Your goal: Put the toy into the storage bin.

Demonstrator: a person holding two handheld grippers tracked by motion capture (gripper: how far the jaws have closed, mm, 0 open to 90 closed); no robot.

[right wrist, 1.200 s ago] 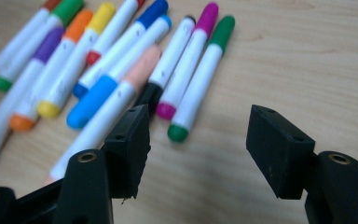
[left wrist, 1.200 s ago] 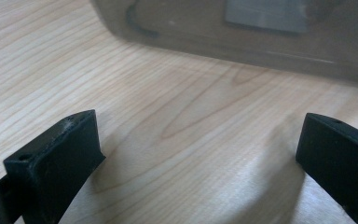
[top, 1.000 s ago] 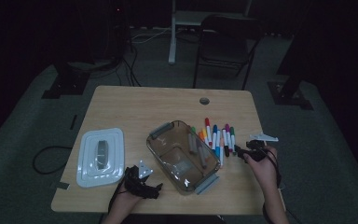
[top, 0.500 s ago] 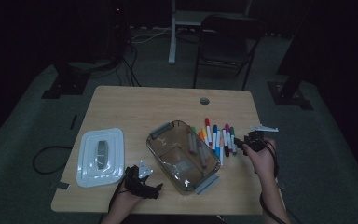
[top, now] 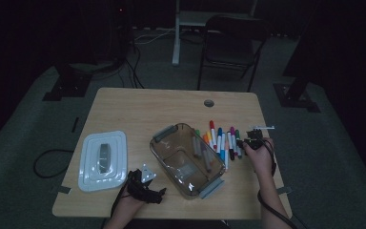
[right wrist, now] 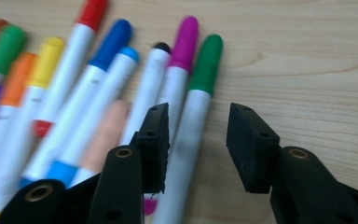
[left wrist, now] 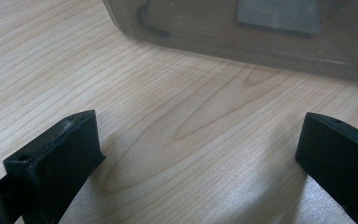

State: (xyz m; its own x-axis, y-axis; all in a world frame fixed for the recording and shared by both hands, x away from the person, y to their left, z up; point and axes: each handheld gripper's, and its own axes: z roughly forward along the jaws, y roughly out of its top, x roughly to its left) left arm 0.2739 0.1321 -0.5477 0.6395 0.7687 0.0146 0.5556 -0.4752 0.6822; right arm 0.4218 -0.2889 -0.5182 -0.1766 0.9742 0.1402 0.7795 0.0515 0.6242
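Observation:
A row of coloured markers (top: pixel 221 140) lies on the wooden table just right of a clear brown container (top: pixel 158 152). My right gripper (top: pixel 244 143) is low over the right end of that row. In the right gripper view its jaws straddle the green-capped marker (right wrist: pixel 206 63). The right gripper (right wrist: pixel 199 116) is open and its jaws have just been closing. The left pad is at the marker's side and the right pad stands clear of it. My left gripper (top: pixel 156 191) rests near the front edge. It stands wide open (left wrist: pixel 198 135) over bare wood, facing the container wall (left wrist: pixel 261 42).
A white lid (top: pixel 102 160) lies flat at the table's left. A few markers seem to lie inside the container. A round cable hole (top: pixel 208 103) is near the far edge. A chair (top: pixel 231 47) stands beyond the table.
My right gripper has moved left from the table's right edge onto the end of the marker row. The left hand has stayed still.

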